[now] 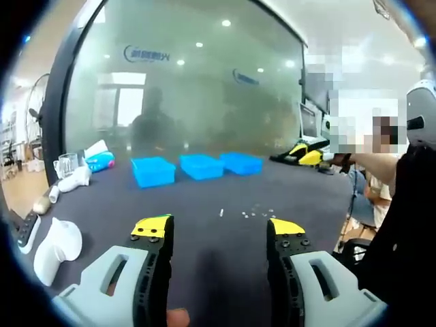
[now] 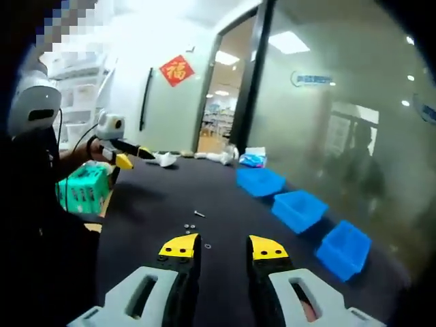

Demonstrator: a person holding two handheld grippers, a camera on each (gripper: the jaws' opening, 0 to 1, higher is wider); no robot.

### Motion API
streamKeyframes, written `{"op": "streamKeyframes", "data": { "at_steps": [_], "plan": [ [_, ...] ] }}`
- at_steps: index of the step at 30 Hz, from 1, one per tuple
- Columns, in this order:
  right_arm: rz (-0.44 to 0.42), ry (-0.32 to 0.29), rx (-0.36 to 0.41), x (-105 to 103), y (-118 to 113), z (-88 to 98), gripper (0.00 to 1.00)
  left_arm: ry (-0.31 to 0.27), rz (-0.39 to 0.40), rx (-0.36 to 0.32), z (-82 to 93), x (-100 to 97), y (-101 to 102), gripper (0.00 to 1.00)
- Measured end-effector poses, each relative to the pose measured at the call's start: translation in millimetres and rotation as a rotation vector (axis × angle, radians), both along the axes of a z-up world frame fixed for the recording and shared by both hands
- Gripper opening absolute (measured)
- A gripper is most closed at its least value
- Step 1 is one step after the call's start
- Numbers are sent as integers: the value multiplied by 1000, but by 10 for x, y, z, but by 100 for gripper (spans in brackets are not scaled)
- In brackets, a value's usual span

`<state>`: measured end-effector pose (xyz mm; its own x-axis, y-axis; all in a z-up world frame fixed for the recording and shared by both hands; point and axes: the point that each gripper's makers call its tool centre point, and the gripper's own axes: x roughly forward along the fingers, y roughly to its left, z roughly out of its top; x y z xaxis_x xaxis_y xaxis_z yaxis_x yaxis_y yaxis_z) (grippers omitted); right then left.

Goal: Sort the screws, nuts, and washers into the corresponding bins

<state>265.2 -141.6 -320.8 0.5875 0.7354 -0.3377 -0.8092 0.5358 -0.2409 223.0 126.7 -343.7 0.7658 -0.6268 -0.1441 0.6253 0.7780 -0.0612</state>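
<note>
Left gripper [image 1: 219, 226] gapes wide, right gripper [image 2: 223, 246] narrower, both empty above dark table [image 1: 204, 255]. Small hardware [image 1: 248, 213] lies loose mid-table; three blue bins [image 1: 201, 166] line the far edge.

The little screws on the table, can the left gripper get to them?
Probably yes. The left gripper is open, and bare dark table lies between it and the screws, with nothing in the way.

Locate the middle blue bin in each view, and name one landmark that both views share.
Left gripper view: the middle bin sits above centre, between two other blue bins at the table's far edge.
Right gripper view: the middle bin is right of centre, second in the diagonal row.
Shared landmark: the small parts on the dark table.
</note>
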Motion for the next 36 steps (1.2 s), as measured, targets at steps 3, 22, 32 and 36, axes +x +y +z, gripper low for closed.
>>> {"op": "streamKeyframes", "data": {
  "at_steps": [3,22,32,36],
  "plan": [
    [46,16,-36,71,157,-35,24,3,-3,-2,-13,4,3,53],
    [362,115,-452,435,1159,-699,22,2,2,-5,-17,62,11,53],
    [486,107,-627,495,1484,-946,21,7,-12,-2,-56,59,-12,53],
    [552,113,-716,497,1511,-1028,18,12,-7,-9,-80,57,24,53]
  ]
}}
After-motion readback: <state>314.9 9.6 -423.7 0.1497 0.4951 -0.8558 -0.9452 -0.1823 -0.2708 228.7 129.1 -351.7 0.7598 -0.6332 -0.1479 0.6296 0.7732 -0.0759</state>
